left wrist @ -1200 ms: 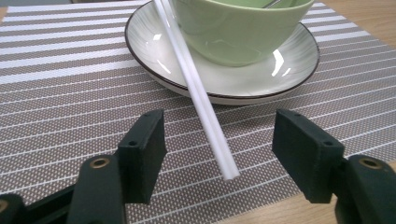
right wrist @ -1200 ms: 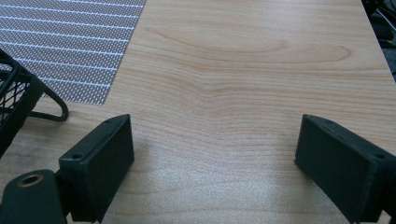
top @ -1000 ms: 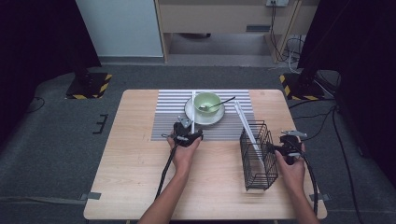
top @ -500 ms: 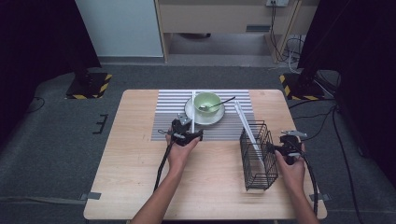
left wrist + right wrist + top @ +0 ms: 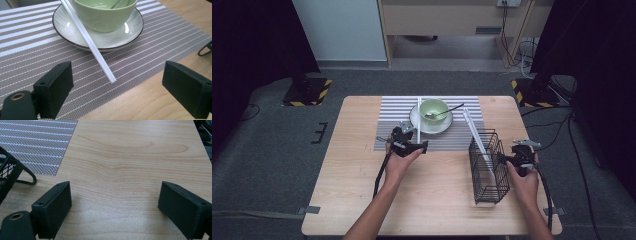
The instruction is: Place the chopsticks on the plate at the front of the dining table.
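A green bowl [image 5: 107,15] with a spoon [image 5: 444,112] in it stands on a white plate [image 5: 75,37] on the striped placemat [image 5: 150,37]. A thin white stick [image 5: 92,47] leans over the plate's rim, and its near end rests on the mat. My left gripper [image 5: 117,87] is open just short of that end, with nothing between the jaws; in the high view the left gripper [image 5: 412,141] sits at the mat's front edge. A second white stick [image 5: 477,137] leans into a black wire basket [image 5: 488,167]. My right gripper [image 5: 115,207] is open over bare wood, right of the basket [image 5: 7,170].
The wooden table [image 5: 357,200] has bare wood at the front and left. The basket stands between my two hands. A foot of the basket [image 5: 205,48] shows at the right edge of the left gripper view. Cables trail from both grippers toward the table's front edge.
My left gripper has crept slightly left along the mat's front edge, and its forearm has swung left. The right gripper has stayed put.
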Motion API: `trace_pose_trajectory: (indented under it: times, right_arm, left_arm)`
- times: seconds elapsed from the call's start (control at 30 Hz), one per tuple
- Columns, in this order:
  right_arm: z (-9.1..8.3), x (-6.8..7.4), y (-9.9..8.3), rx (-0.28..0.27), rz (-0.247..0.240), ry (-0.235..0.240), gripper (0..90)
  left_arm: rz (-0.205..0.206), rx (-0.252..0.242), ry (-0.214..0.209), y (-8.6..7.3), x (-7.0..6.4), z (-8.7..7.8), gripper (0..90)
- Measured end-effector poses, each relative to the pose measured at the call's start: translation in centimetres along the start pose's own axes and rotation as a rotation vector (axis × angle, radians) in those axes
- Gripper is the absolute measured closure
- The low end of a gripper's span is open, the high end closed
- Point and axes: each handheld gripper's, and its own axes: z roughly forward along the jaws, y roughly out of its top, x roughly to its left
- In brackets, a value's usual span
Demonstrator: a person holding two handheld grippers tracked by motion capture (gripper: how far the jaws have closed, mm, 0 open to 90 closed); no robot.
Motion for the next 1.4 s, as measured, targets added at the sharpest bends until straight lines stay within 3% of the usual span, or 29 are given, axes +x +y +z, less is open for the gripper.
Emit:
trace_pose_trajectory:
  times: [0.67, 0.93, 1.07, 1.4]
  right_arm:
    - [0.0, 0.0, 0.0, 0.0, 0.0, -0.001, 11.4]
    - [0.0, 0.0, 0.0, 0.0, 0.001, -0.002, 11.4]
    - [0.0, 0.0, 0.0, 0.001, 0.003, -0.002, 11.4]
    - [0.0, 0.0, 0.0, 0.0, 0.003, -0.003, 11.4]
  left_arm:
    - [0.005, 0.008, 0.004, -2.1, 3.8, -5.4, 8.3]
    - [0.001, 0.019, 0.009, -3.4, 5.3, -6.6, 8.1]
    - [0.006, 0.047, 0.019, -4.3, 5.9, -7.0, 8.3]
    - [0.023, 0.094, 0.023, -6.2, 6.1, -6.8, 7.5]
